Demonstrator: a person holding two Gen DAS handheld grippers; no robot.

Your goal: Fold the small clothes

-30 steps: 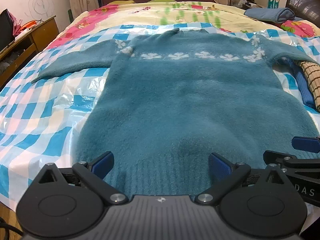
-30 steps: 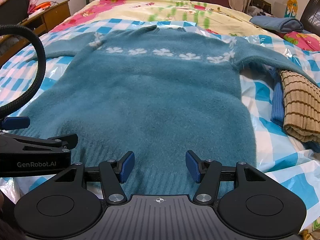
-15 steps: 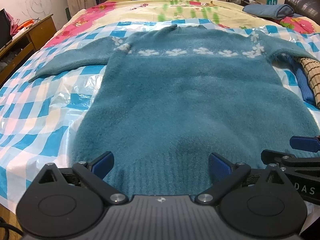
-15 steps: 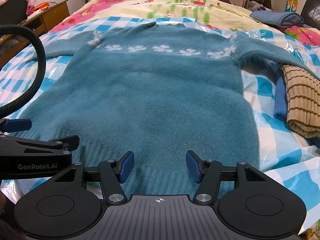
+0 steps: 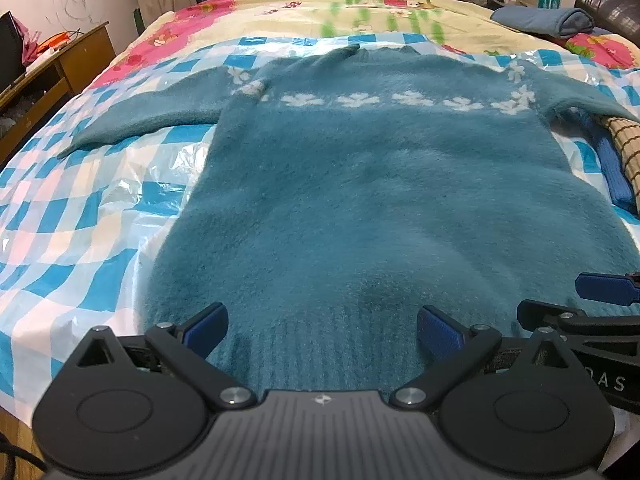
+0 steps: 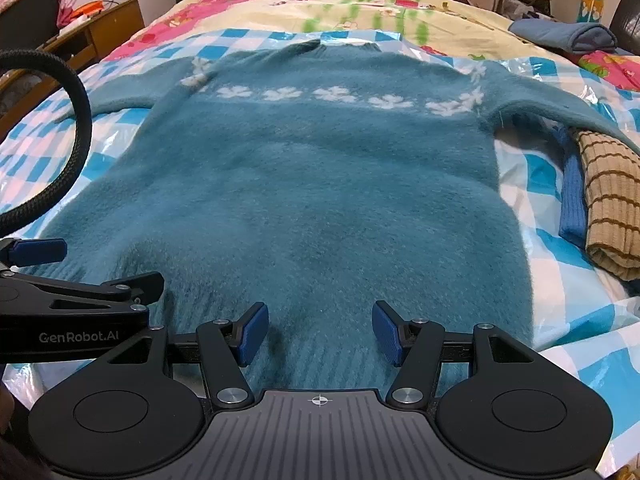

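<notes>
A fuzzy teal sweater [image 5: 372,200] [image 6: 320,192] with a band of white flowers lies flat on the bed, hem toward me, sleeves spread left and right. My left gripper [image 5: 322,326] hovers open over the left part of the ribbed hem, nothing between its blue pads. My right gripper [image 6: 318,330] is open over the right part of the hem, also holding nothing. Each gripper shows at the edge of the other's view. The right sleeve drapes over a folded pile.
A blue-and-white checked plastic sheet [image 5: 80,208] covers the floral bedspread. A folded tan striped garment [image 6: 608,204] on a blue one lies at the right. A rolled blue cloth [image 6: 568,36] sits far right; a wooden desk [image 5: 52,72] stands left of the bed.
Both views shifted slightly, then rose back; the grippers stay open over the hem and the sweater has not moved.
</notes>
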